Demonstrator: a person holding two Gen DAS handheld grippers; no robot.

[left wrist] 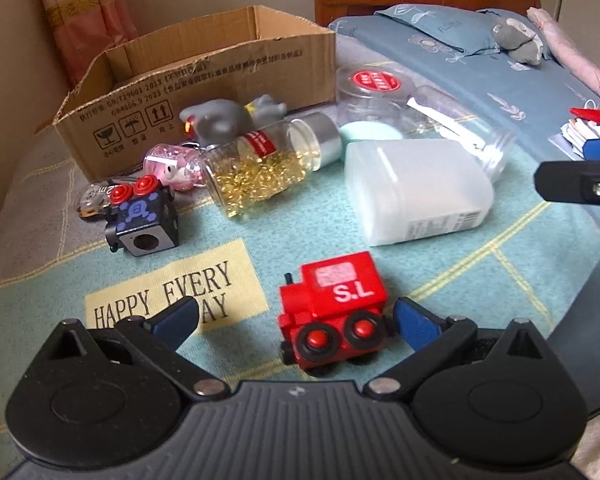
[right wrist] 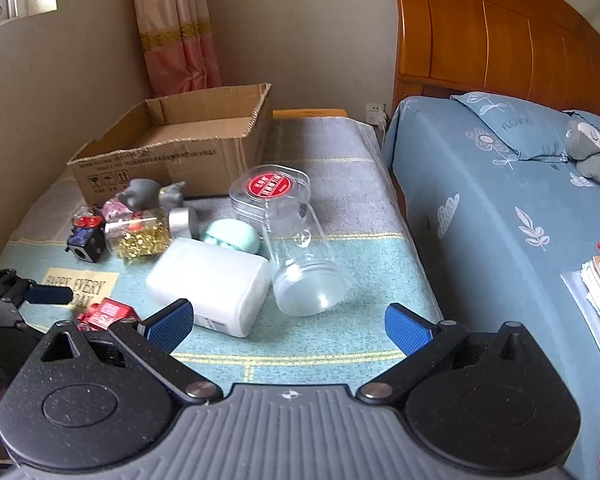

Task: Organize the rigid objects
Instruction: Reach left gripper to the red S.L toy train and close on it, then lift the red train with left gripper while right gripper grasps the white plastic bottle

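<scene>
Red toy train (left wrist: pixel 334 312): it stands on its wheels on the teal cloth (left wrist: pixel 480 280), nearest you of all the clutter, so I judge it your easiest first pick.
Left gripper (left wrist: pixel 296 316): your jaws are spread wide with nothing in them. The train sits between the fingers but off to the right, its rear end just beside your right pad or touching it (I can't tell which), with a clear gap on the left.
Next move, as I judge it: shift a little right to centre the train before you close, or one pad will push it sideways.
Right gripper (right wrist: pixel 290 324): also spread and empty, hanging over bare cloth near the white plastic bottle (right wrist: pixel 212 286) and the clear jar (right wrist: pixel 296 256), both lying on their sides.
Cardboard box (left wrist: pixel 196 92): open-topped at the far side of the cloth, likely where you are meant to put things; from the right wrist view its inside looks bare.
Other clutter: the jar of gold beads (left wrist: pixel 260 168), black cube toy (left wrist: pixel 142 216) and grey rubber toy (left wrist: pixel 224 118) lie bunched just in front of the box wall, well apart from both grippers.
</scene>
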